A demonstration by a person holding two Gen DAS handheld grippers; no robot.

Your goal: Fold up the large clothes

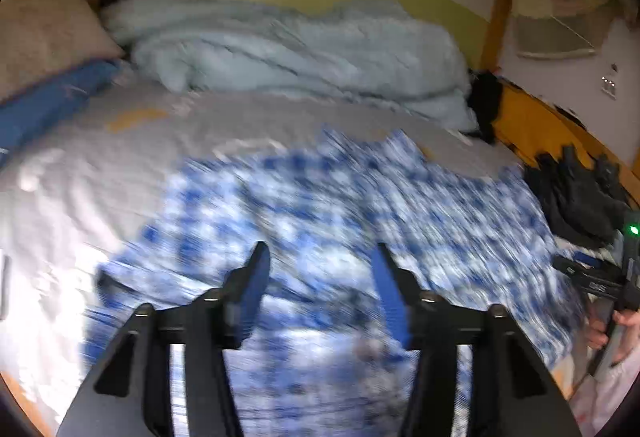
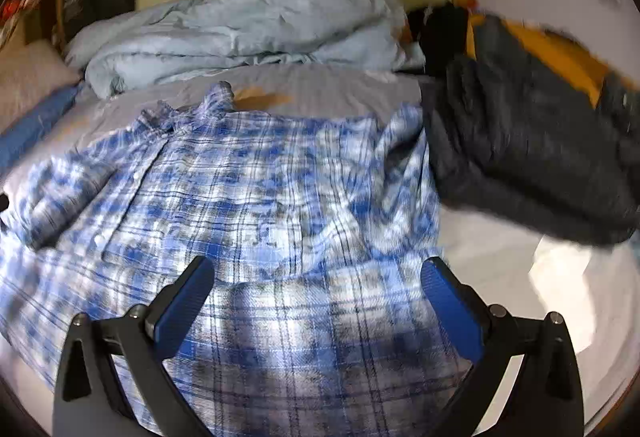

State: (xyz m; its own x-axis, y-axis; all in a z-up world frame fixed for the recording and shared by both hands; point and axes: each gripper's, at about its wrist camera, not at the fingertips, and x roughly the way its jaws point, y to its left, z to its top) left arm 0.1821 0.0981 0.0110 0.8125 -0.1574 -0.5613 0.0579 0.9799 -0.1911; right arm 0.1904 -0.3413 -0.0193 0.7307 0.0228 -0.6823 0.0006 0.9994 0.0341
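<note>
Blue-and-white plaid flannel, that's the shirt (image 2: pixel 256 197), spread mostly flat across the grey sheet (image 1: pixel 120 141) of the bed, collar end pointing toward the far side where a pale blue duvet (image 2: pixel 248 33) is bunched up against the wall. A dark grey garment (image 2: pixel 532 157) sits just beside the shirt on its right, touching its edge. A pillow (image 1: pixel 44 37) is off in the far left corner.

Left claw (image 1: pixel 320 261) hovers over the near part of the shirt with its jaws partway apart and nothing between them; that view is pretty smeared with blur. Right claw (image 2: pixel 316 273) is spread wide above the shirt's lower hem area, also gripping nothing. From the left view you can spot the hand (image 1: pixel 612 325) holding the right tool at the right edge of the bed.
</note>
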